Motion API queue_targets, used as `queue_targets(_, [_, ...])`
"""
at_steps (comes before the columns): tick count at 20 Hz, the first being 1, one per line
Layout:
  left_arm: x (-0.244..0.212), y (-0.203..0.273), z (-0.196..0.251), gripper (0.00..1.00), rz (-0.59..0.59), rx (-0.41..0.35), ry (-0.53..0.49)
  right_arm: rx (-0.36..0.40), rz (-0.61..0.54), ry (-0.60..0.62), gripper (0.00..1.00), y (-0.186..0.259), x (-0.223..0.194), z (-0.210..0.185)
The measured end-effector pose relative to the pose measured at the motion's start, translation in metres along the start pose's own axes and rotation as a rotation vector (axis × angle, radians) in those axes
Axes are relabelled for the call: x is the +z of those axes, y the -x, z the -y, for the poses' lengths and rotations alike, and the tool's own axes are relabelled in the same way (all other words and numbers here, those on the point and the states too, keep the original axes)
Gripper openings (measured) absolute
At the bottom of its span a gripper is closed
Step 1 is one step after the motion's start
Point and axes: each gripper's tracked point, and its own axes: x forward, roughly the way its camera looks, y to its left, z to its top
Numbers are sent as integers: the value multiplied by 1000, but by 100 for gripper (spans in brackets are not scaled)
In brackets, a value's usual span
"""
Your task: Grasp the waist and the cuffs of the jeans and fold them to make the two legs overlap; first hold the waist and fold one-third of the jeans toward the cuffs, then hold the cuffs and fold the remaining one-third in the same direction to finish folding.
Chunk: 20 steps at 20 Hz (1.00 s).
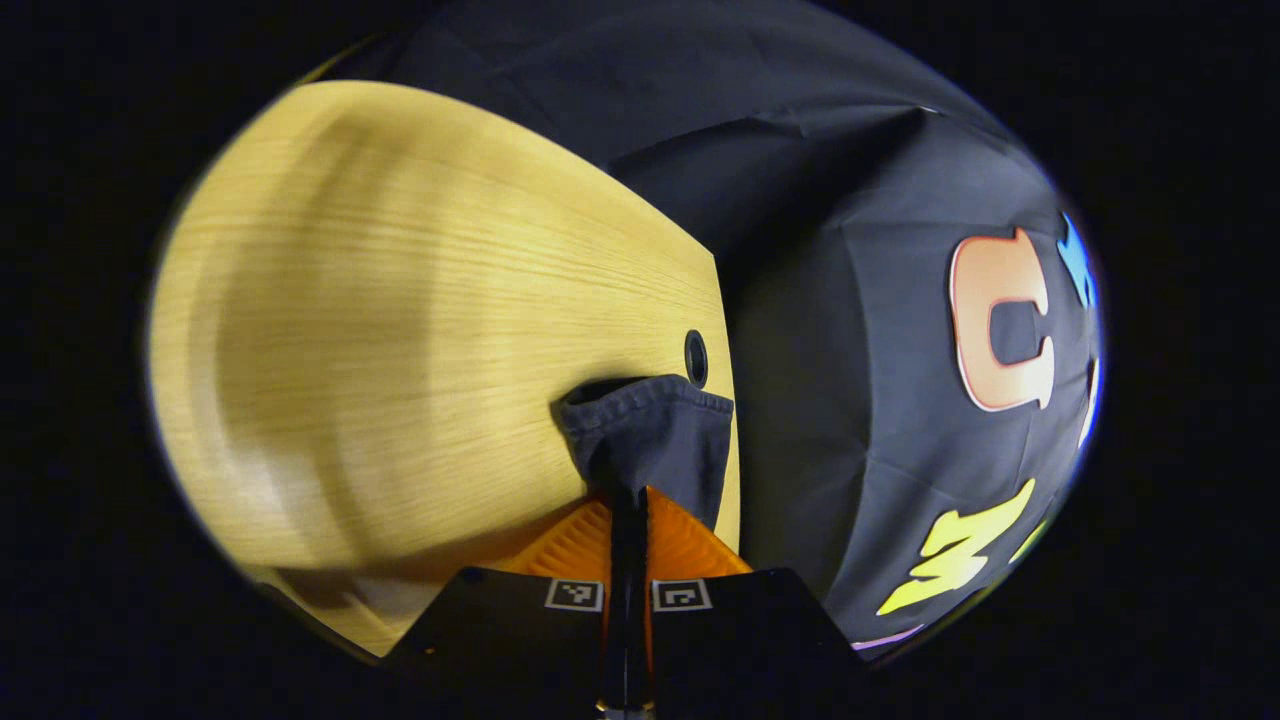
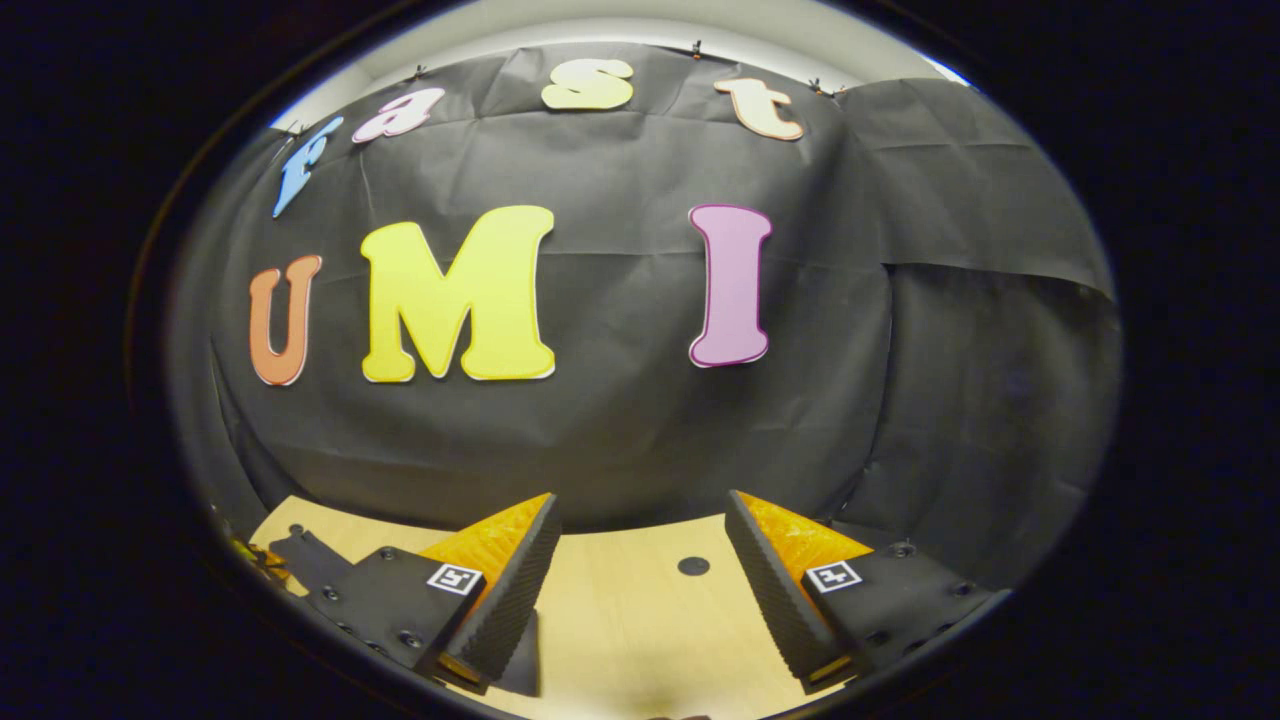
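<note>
Jeans (image 1: 650,435) hem pinched in my left gripper (image 1: 627,530), at 6 o'clock, above table (image 1: 400,330). My right gripper (image 2: 640,580) gaped, nothing between fingers. Judged: fold unfinished; fold stage not determinable.

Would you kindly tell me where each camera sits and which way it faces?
Left gripper view: rides the left gripper, tilted across the wooden table; its fingers pinch a dark hemmed jeans edge.
Right gripper view: rides the right gripper, facing the booth wall; fingers apart.
Shared: the table and its round hole.
</note>
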Motion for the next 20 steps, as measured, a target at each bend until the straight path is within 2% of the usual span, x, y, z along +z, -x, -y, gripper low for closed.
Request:
queue_targets(4, [3,21,26,4,22,-42,-132,10,-7,10,100,3,-2,1])
queue_targets(12, [3,43,59,4,43,-97,-207,42,-7,20,100,9,-2,0])
queue_targets(17, [-11,59,95,4,63,-149,-343,47,-30,1,100,10,-7,4])
queue_targets(20, [-28,74,131,4,74,-208,-475,54,-33,8,100,10,-8,3])
